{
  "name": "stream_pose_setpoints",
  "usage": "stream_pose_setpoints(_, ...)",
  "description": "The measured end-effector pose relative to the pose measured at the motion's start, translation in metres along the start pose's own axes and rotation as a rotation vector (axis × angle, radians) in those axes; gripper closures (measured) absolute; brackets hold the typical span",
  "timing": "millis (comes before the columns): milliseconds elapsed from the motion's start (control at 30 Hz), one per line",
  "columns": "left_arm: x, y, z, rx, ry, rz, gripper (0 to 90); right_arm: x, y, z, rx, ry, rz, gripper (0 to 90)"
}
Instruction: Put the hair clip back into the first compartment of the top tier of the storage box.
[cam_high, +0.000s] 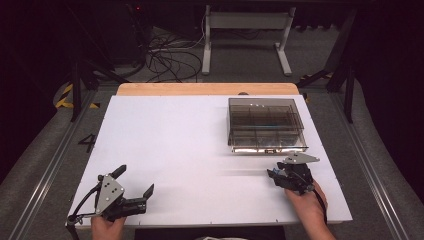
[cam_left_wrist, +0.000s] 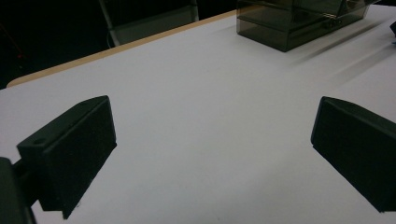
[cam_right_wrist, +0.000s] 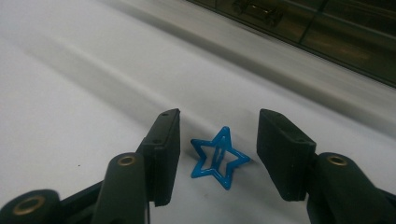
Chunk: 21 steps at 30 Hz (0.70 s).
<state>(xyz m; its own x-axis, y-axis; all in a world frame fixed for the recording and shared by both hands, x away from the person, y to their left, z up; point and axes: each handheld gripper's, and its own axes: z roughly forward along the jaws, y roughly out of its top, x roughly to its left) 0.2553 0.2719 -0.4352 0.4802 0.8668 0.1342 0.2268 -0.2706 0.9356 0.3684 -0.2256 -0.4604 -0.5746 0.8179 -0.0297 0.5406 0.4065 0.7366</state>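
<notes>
A small blue star-shaped clip (cam_right_wrist: 219, 159) lies on the white tabletop (cam_high: 175, 140). My right gripper (cam_right_wrist: 218, 135) stands low over it with a jaw on either side; a gap shows between each pad and the star, so nothing is gripped. In the high view the right gripper (cam_high: 274, 175) is at the table's front right, just before a smoky transparent box (cam_high: 265, 122). My left gripper (cam_high: 136, 179) rests at the front left, open wide, with bare table between its jaws (cam_left_wrist: 212, 154).
The lidded box (cam_left_wrist: 299, 23) has inner compartments and a front latch (cam_right_wrist: 259, 11) facing my right gripper. A wooden strip (cam_high: 207, 89) runs along the table's far edge. Beyond it are a white frame's legs and cables on the floor.
</notes>
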Motion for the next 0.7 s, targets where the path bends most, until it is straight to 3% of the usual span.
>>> stream_pose_setpoints(700,0.0001,-0.0001,0.0000,0.001,0.000,0.006,0.9,-0.0004,-0.0008,0.0023,0.014,-0.001,0.007,62.6)
